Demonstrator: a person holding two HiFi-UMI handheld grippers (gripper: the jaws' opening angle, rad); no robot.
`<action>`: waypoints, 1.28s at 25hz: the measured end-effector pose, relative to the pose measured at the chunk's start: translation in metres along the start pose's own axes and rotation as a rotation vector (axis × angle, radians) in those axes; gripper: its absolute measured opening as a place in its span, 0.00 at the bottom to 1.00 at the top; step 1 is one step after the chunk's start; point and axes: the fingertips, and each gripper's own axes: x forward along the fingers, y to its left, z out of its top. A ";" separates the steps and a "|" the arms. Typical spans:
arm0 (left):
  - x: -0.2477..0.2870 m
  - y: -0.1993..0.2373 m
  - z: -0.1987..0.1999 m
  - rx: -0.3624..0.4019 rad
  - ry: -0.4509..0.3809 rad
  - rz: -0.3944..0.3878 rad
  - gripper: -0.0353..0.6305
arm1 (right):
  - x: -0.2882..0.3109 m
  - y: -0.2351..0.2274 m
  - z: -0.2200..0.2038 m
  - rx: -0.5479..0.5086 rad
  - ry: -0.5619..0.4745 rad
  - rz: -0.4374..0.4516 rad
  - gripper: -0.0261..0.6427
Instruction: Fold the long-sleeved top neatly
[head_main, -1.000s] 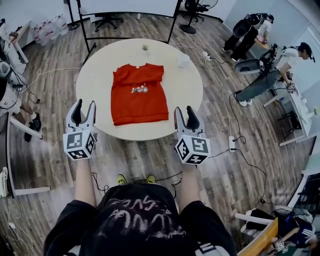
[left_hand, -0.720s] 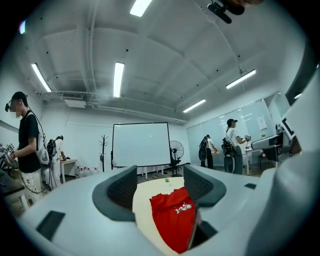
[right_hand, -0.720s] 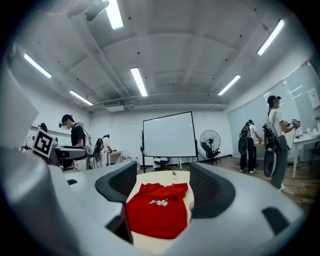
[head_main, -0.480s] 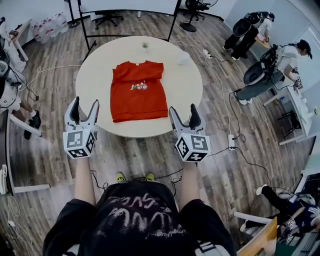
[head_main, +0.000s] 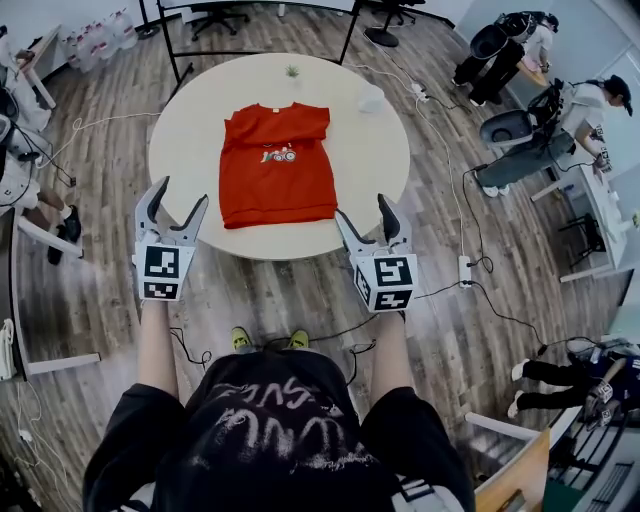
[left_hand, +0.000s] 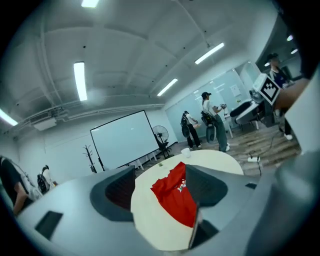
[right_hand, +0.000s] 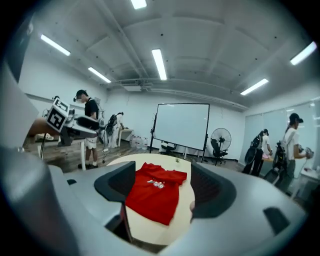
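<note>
Jaws of the left gripper stand spread wide, having just been opening, and nothing sits between them. The right gripper is the same: splayed, freshly opened and empty. The person holds both out in front at the near side of the round table, the left one off the rim's left curve and the right one with its tips at the near edge. Neither touches the cloth.

The red top lies flat near the middle of the table, collar toward the far side and hem toward the person, with a small print on its chest. Beyond it, a white cup stands to the right and a tiny plant sits at the far rim, both clear of the fabric. Other people are busy at the room's right side, well away from the table.
</note>
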 end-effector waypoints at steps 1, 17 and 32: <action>0.004 -0.005 -0.004 0.043 0.025 -0.024 0.52 | 0.003 0.005 -0.005 -0.045 0.026 0.026 0.56; 0.066 -0.099 -0.127 0.402 0.355 -0.372 0.53 | 0.072 0.047 -0.139 -0.540 0.373 0.328 0.55; 0.110 -0.150 -0.234 0.497 0.521 -0.504 0.53 | 0.135 0.038 -0.254 -0.728 0.513 0.452 0.55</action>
